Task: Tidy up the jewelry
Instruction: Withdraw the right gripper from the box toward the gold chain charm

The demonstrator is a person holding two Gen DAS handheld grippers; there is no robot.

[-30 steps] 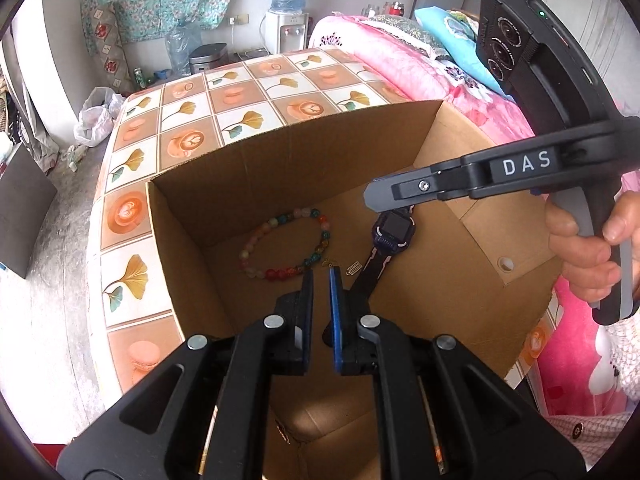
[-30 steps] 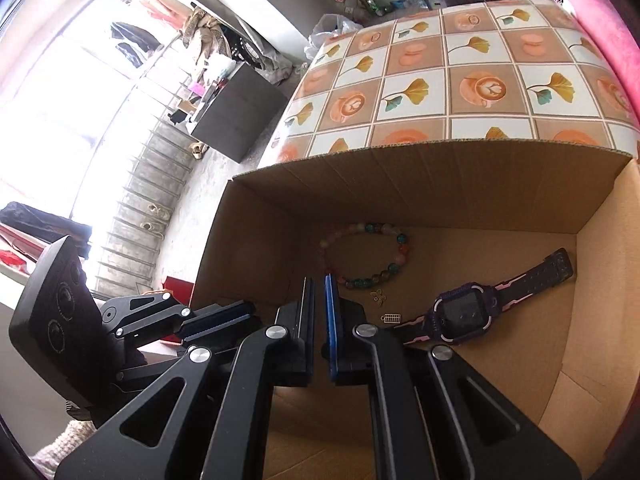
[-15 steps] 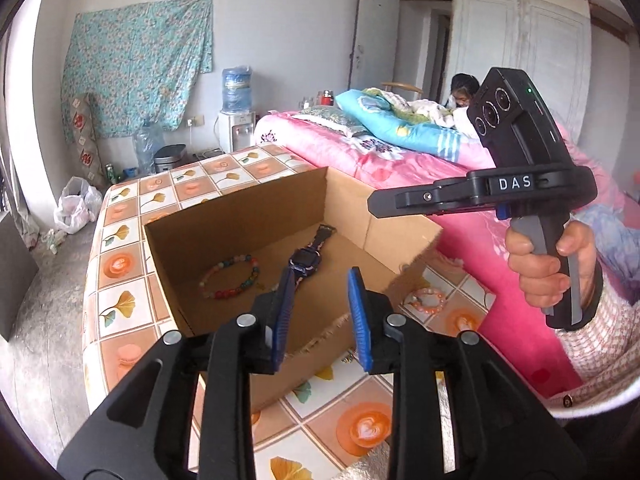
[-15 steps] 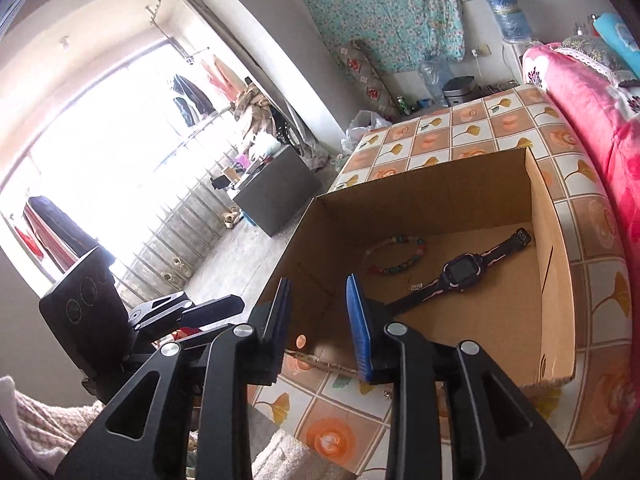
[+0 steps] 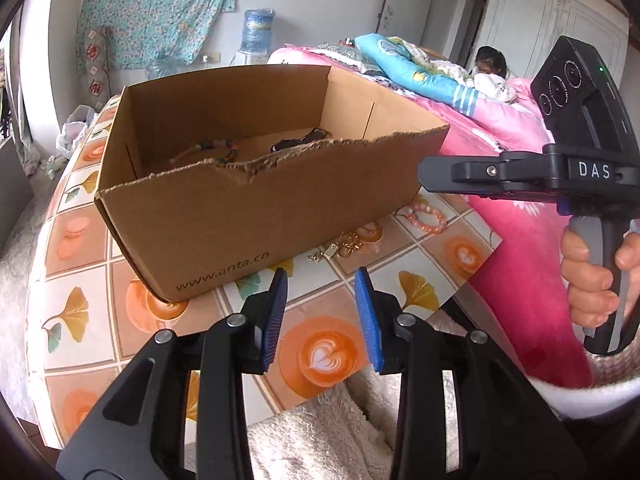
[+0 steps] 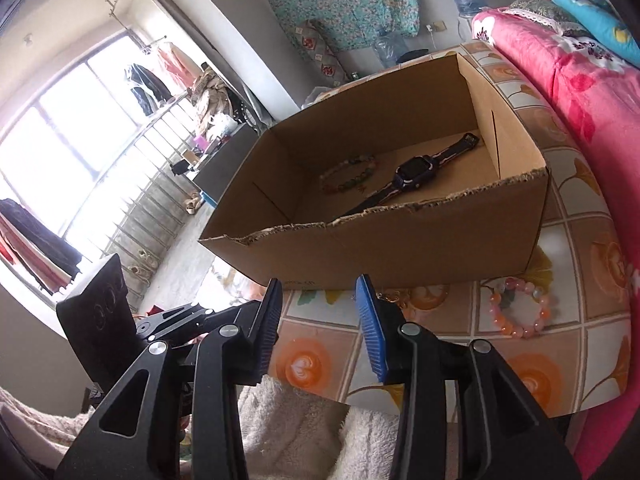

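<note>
Both grippers hang over the near edge of the tiled table, the left gripper and right gripper each with jaws apart, just been opening, nothing between them. Just beyond lie a gold chain and a pink bead bracelet beside the cardboard box. Inside it rest 1 watch and 1 multicoloured bracelet.

— Any way into the cardboard box?
— From above only; its top is open, but the torn near wall stands in front.
— And the table?
— Bare tiles before the box; a pink bead bracelet and gold trinkets lie rightward.
</note>
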